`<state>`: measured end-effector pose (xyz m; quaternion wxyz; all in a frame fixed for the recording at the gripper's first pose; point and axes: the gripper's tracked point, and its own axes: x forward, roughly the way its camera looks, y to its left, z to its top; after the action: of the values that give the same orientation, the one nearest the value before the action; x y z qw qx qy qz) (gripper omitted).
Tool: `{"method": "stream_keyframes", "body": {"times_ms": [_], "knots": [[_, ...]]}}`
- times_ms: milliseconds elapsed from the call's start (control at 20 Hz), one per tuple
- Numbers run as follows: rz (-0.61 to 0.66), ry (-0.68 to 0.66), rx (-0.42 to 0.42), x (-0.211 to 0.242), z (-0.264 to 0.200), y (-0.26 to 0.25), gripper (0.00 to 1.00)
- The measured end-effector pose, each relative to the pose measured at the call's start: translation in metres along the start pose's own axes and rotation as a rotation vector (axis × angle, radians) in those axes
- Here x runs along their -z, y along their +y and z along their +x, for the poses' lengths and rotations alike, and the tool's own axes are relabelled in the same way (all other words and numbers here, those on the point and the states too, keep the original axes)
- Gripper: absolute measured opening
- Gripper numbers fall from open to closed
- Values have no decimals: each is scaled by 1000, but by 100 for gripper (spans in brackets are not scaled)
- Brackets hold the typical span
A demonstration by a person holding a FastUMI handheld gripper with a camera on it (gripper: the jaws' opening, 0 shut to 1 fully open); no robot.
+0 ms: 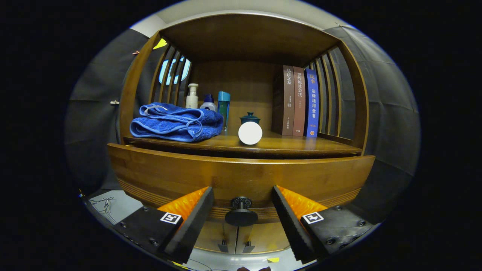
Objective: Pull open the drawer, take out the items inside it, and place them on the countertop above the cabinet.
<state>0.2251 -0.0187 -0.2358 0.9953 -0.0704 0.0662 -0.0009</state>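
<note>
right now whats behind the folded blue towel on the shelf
Three bottles stand behind the folded blue towel: a cream pump bottle, a white blue-capped bottle, a teal-capped bottle. Their bases are covered.

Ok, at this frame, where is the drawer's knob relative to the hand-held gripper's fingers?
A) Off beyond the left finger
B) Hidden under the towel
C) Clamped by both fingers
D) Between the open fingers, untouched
D: the drawer knob sits in the gap of the open hand-held gripper, with clear space to each finger.
</note>
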Motion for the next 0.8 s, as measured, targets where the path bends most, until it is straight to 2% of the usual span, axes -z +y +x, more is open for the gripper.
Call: {"method": "stream_keyframes", "body": {"times_ms": [400, 650, 800], "knots": [[-19, 23, 13, -2, 25, 0, 100], [3, 40, 25, 7, 22, -2, 100], [19, 0, 32, -11, 8, -4, 100]]}}
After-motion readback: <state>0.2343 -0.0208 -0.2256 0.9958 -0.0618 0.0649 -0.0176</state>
